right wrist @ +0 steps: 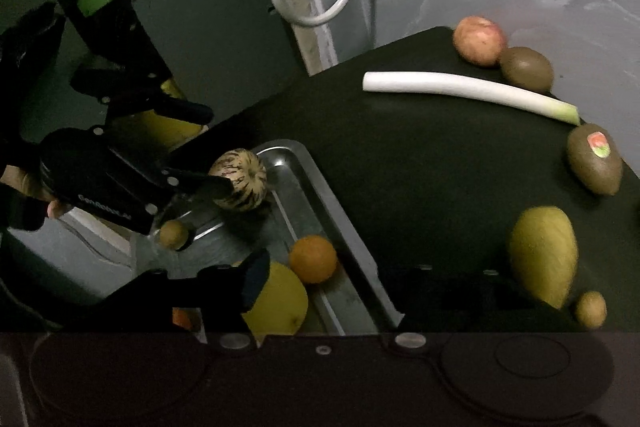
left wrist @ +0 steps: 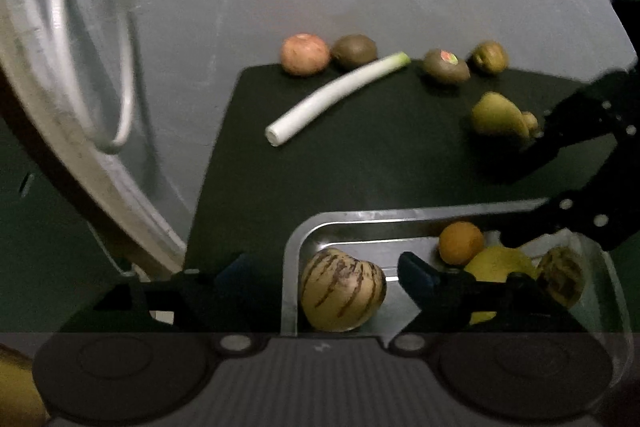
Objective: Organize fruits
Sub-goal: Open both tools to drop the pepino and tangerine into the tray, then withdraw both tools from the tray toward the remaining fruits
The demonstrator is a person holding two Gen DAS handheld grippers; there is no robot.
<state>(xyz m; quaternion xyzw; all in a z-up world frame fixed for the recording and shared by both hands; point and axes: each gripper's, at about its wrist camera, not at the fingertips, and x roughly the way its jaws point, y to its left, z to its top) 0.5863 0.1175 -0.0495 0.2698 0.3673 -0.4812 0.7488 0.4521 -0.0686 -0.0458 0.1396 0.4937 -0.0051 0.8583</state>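
Both grippers' fingers apart, empty; small kiwi (right wrist: 173,234) (perhaps) in tray (right wrist: 340,227), right view only.

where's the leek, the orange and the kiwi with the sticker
leek (left wrist: 336,95), left wrist view, middle of the white stalk
orange (right wrist: 313,259), right wrist view, centre of the fruit, in the tray
stickered kiwi (right wrist: 595,163), right wrist view, brown skin below the sticker
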